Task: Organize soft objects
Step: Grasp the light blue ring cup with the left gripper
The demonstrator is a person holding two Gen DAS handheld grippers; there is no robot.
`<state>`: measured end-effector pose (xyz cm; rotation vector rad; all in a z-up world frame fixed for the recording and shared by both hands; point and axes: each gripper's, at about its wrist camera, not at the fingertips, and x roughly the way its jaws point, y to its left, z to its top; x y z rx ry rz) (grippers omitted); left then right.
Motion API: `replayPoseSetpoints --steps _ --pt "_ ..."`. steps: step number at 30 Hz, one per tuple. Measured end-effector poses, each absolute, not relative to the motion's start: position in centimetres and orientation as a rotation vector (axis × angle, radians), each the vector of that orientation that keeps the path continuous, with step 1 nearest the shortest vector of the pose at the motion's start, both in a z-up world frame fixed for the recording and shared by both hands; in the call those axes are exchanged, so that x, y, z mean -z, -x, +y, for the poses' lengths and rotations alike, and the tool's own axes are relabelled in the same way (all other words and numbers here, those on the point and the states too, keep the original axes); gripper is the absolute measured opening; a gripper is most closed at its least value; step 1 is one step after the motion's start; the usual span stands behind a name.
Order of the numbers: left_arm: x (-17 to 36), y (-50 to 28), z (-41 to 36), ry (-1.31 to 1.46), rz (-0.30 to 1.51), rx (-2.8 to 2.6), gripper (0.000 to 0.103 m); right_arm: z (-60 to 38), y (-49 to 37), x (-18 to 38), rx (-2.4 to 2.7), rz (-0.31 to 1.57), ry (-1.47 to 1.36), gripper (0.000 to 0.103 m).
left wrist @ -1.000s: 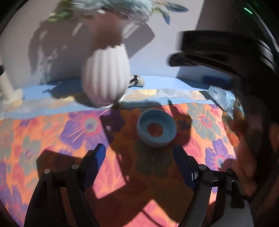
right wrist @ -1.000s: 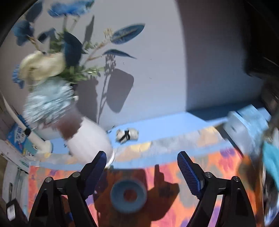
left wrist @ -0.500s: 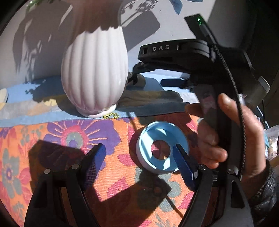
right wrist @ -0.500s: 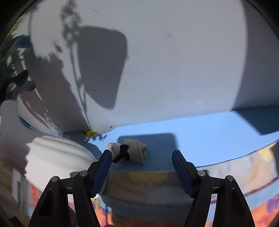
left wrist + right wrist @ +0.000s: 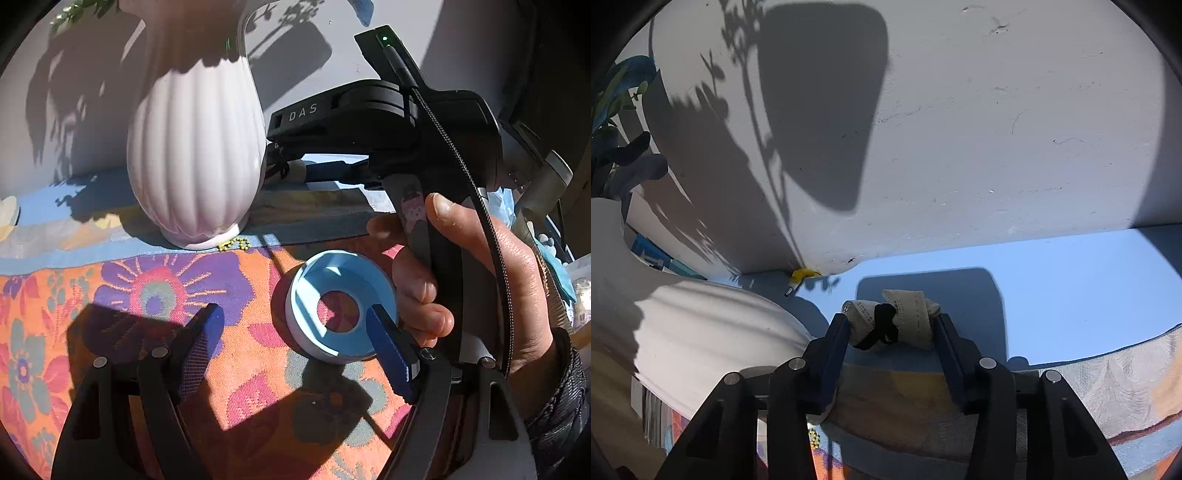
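Two jaws of the right gripper [image 5: 891, 325], wide half a second ago, are now closed on the lace roll [image 5: 892, 319] at the desk's back edge; the left gripper [image 5: 295, 325] is held wide.

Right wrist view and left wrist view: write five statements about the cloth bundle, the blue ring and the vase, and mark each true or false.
1. The right gripper has its fingers on either side of the rolled cloth bundle. True.
2. The bundle lies on the floral cloth. False: it lies on the plain blue surface by the wall.
3. The left gripper is shut on the blue ring. False: its jaws are wide open, with only the right finger over the ring.
4. The white ribbed vase stands upright. True.
5. The ring lies flat on the floral cloth. True.
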<state>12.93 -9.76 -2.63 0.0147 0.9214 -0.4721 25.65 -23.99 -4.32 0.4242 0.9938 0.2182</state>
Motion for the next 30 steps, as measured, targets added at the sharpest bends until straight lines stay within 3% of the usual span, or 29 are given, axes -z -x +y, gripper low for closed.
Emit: replayPoseSetpoints --steps 5,6,7,14,19,21,23,25,27,30 --pt "2.8 -13.3 -9.3 -0.020 0.915 0.489 0.078 -24.7 -24.7 3.8 -0.164 0.965 -0.427 0.035" --pt "2.8 -13.2 -9.3 -0.021 0.911 0.495 0.078 -25.3 -24.2 3.5 -0.158 0.956 -0.443 0.014" --pt "2.8 -13.2 -9.1 -0.019 0.909 0.503 0.078 -25.8 -23.8 3.3 -0.150 0.951 -0.462 0.005" --pt "2.7 -13.2 -8.9 -0.009 0.930 0.538 0.078 -27.5 -19.6 2.3 -0.019 0.920 -0.451 0.005" --pt "2.4 -12.8 -10.3 -0.071 0.928 0.560 0.078 -29.0 -19.5 2.5 -0.060 0.942 -0.545 0.014" --pt "2.6 -12.8 -11.1 -0.108 0.940 0.555 0.084 -28.7 -19.3 2.6 -0.087 0.932 -0.549 0.015" --pt "2.7 -12.8 -11.8 -0.116 0.951 0.533 0.084 -28.5 -19.1 2.5 -0.078 0.917 -0.516 0.021" --pt "2.8 -13.1 -12.1 -0.134 0.946 0.503 0.084 -28.7 -19.0 2.2 -0.044 0.904 -0.502 0.048" --pt "2.8 -13.1 -12.8 -0.179 0.932 0.492 0.074 -28.8 -18.8 2.1 -0.040 0.890 -0.505 0.058" --pt "2.5 -12.9 -13.4 -0.209 0.910 0.494 0.064 -28.6 -18.8 1.5 -0.029 0.882 -0.467 0.058"
